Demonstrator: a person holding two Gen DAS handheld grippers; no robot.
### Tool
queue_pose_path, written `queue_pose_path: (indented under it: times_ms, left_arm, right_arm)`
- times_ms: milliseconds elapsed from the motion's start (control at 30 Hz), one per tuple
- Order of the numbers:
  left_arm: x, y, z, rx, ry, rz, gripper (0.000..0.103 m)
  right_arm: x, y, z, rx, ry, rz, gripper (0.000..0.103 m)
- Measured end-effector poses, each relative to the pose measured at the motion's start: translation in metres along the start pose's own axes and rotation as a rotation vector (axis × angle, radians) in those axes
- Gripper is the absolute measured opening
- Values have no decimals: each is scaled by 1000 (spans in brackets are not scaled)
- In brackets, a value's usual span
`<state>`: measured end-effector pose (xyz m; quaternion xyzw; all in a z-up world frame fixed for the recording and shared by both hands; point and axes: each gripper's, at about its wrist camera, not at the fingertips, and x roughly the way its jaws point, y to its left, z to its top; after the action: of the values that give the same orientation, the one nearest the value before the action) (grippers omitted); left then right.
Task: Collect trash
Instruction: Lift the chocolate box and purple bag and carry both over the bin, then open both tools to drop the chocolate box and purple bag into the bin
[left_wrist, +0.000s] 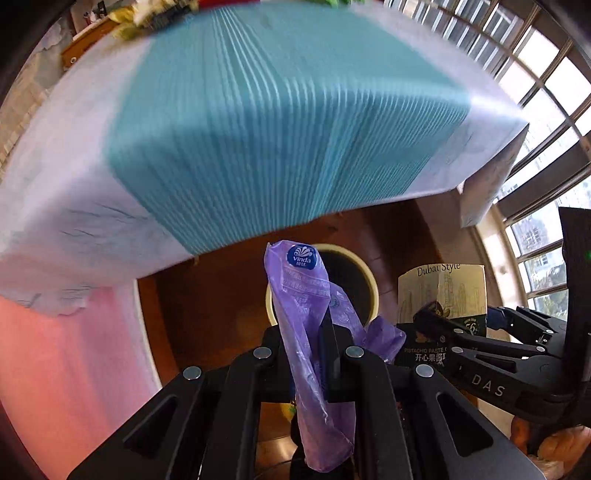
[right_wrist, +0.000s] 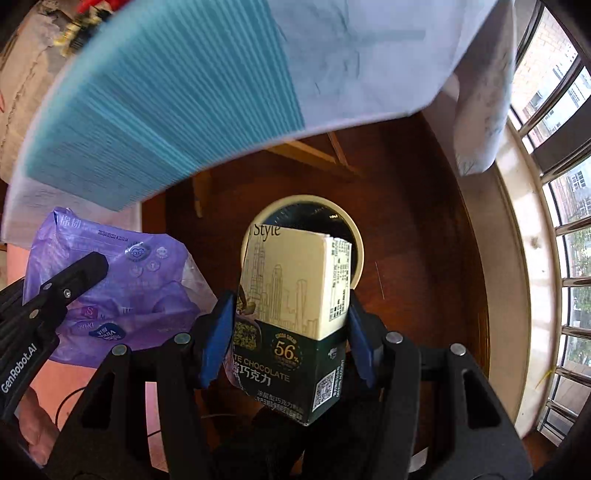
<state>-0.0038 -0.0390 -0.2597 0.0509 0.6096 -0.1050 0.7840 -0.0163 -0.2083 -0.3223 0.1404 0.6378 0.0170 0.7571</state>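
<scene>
We are carrying a crumpled purple plastic tissue wrapper (left_wrist: 314, 354) clenched in the left gripper (left_wrist: 325, 354) and a cream-and-green cardboard chocolate box (right_wrist: 291, 314) grasped by the right gripper (right_wrist: 291, 332), so we are centring both over the cream-rimmed round bin (right_wrist: 356, 236) just ahead below the fingertips (mind the overhanging teal-striped tablecloth (left_wrist: 258, 122)) before letting go.

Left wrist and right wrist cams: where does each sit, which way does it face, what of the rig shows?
Left wrist: on the left gripper, facing steeply down at the bin on the wooden floor; its fingers pinch a purple wrapper; the right gripper shows at right.
Right wrist: on the right gripper, facing down over the same bin; its pads clamp a chocolate box; the left gripper's finger shows at left.
Shared: bin, wrapper, box, the blue-and-white tablecloth above.
</scene>
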Motion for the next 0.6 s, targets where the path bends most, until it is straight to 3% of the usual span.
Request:
queue_pose_path:
  times_ms: [267, 367, 500, 600]
  left_arm:
    - [150, -14, -11, 36, 61, 36, 9]
    - [194, -16, -12, 47, 68, 46, 16]
    - [232, -16, -13, 69, 55, 46, 54]
    - [249, -12, -14, 72, 45, 68, 69]
  right_arm:
    - [135, -33, -3, -27, 27, -29, 55]
    - [174, -45, 0, -40, 30, -33, 55]
    - [214, -52, 0, -52, 35, -29, 56]
    - [234, -55, 0, -67, 38, -26, 56]
